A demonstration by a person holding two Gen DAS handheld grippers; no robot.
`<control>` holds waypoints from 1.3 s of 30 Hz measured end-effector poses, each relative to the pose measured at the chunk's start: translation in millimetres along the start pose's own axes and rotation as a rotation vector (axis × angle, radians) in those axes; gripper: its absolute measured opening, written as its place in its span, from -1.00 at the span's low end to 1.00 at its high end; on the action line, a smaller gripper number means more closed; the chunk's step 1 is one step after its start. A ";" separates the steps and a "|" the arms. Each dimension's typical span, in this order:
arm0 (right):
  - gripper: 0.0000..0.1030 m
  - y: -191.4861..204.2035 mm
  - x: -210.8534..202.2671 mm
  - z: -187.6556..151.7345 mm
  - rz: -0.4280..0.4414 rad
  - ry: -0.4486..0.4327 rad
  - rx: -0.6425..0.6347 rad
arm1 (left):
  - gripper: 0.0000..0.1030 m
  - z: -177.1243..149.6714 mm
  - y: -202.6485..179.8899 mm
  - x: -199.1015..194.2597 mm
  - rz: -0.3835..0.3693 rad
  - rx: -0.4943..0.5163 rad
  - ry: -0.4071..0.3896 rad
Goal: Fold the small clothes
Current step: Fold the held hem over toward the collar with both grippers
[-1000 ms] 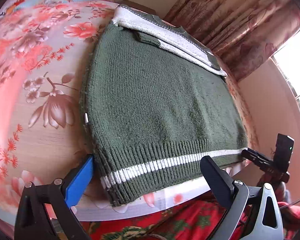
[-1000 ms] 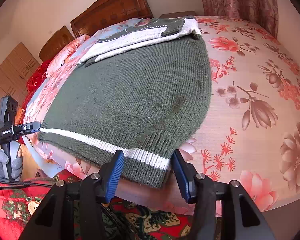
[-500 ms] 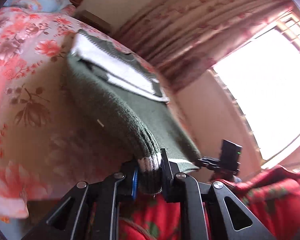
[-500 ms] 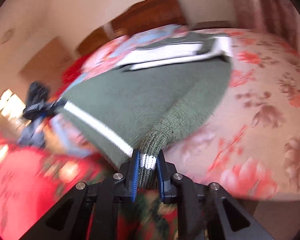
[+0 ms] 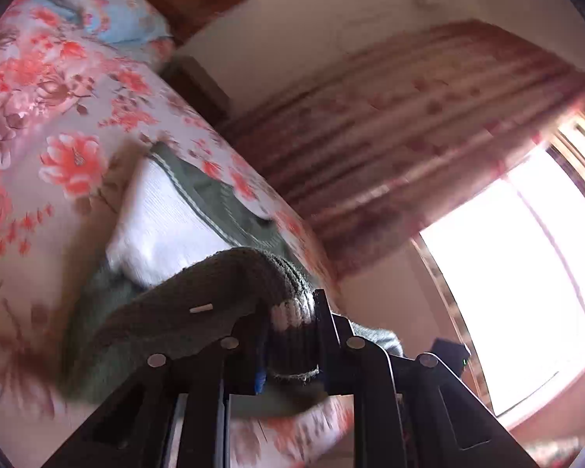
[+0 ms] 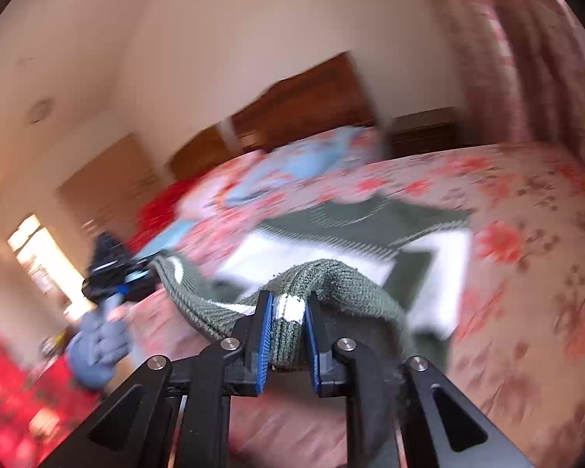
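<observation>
A dark green knitted sweater (image 5: 183,304) with a white hem stripe and white folded sleeves (image 5: 163,226) lies on the floral bed. My left gripper (image 5: 290,323) is shut on one hem corner and holds it lifted above the bed. My right gripper (image 6: 288,312) is shut on the other hem corner (image 6: 288,308), also lifted. The hem hangs between the two grippers and curls over toward the sweater's collar end (image 6: 355,214). In the right wrist view the left gripper (image 6: 117,273) shows at the left, blurred, in a gloved hand.
The bed sheet (image 5: 50,124) is pink and floral, with a blue pillow (image 5: 97,11) by the wooden headboard (image 6: 304,105). Curtains (image 5: 409,136) and a bright window (image 5: 507,273) stand to the right. A red cloth (image 6: 15,401) lies below the bed edge.
Both grippers closed on the sweater's hem corners, then lifted them off the bed edge and carried them forward over the sweater toward the collar. Both views are blurred by motion.
</observation>
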State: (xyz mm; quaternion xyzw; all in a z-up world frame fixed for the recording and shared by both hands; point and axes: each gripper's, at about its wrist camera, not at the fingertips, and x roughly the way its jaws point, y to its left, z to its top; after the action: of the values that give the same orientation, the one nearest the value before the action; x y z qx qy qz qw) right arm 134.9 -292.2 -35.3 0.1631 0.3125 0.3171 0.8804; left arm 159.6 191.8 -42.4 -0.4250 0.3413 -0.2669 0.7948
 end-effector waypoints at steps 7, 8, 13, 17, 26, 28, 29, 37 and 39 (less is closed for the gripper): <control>-0.41 -67.7 44.9 10.6 -0.159 0.045 0.231 | 1.00 15.1 32.0 23.6 0.114 -0.090 -0.081; -0.40 -68.9 40.4 6.8 -0.165 0.037 0.227 | 1.00 12.6 32.8 17.6 0.130 -0.078 -0.099; -0.40 -47.3 36.3 -7.5 -0.331 0.112 0.016 | 1.00 3.3 35.3 -2.3 0.237 -0.019 -0.119; -0.40 -32.2 58.1 1.9 -0.459 0.162 -0.183 | 1.00 -0.3 35.2 1.1 0.292 0.015 -0.102; -0.38 -50.7 87.1 41.6 -0.361 0.189 -0.191 | 1.00 0.9 6.3 3.0 0.351 0.157 -0.087; -0.38 -48.2 95.4 43.4 -0.364 0.200 -0.211 | 1.00 0.8 -0.4 8.9 0.405 0.224 -0.074; -0.38 -47.1 99.2 43.1 -0.372 0.204 -0.215 | 1.00 0.8 -3.8 14.4 0.441 0.266 -0.059; -0.42 -60.0 96.9 36.0 -0.361 0.176 -0.142 | 1.00 16.0 -6.4 53.7 0.562 0.415 0.024; -0.45 -61.9 92.3 33.7 -0.361 0.168 -0.129 | 1.00 22.4 -3.7 60.9 0.536 0.405 0.045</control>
State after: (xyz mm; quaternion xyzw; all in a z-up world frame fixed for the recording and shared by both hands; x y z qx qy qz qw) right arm 240.8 -280.4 -81.3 0.0207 0.3878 0.1862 0.9025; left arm 214.4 157.5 -49.3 -0.1474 0.3983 -0.1199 0.8973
